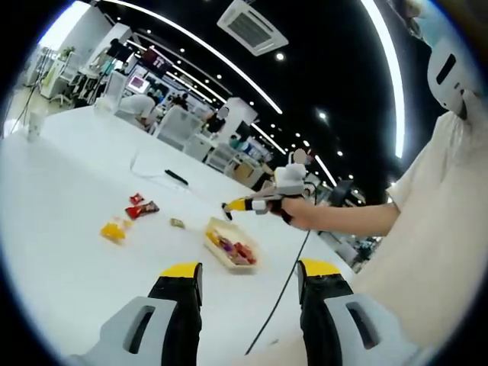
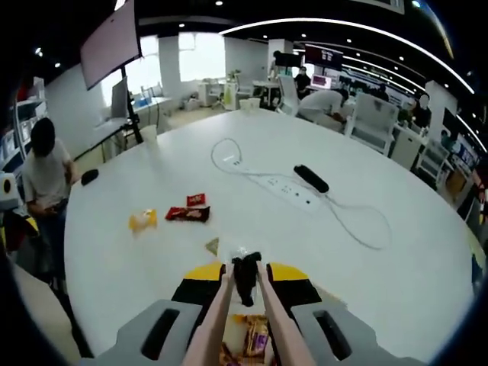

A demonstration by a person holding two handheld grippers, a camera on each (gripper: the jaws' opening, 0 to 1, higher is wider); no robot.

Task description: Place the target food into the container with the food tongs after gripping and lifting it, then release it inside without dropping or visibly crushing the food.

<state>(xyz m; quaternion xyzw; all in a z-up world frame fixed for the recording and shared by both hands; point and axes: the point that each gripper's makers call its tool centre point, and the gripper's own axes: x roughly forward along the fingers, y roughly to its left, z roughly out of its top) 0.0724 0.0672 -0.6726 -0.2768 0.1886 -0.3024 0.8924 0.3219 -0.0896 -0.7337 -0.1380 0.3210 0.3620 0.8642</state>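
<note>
A big white counter (image 2: 396, 252) stands in an open office. The right gripper (image 2: 244, 268) squeezes the food tongs (image 2: 242, 305), which seem to pinch a dark snack (image 2: 245, 276) above the container (image 1: 230, 249). The left gripper (image 1: 250, 276) fingers are apart, holding nothing.

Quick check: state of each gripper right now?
Left gripper: open, jaws wide apart, holding nothing.
Right gripper: shut on the food tongs, whose tips pinch a small dark food item above the container.
</note>
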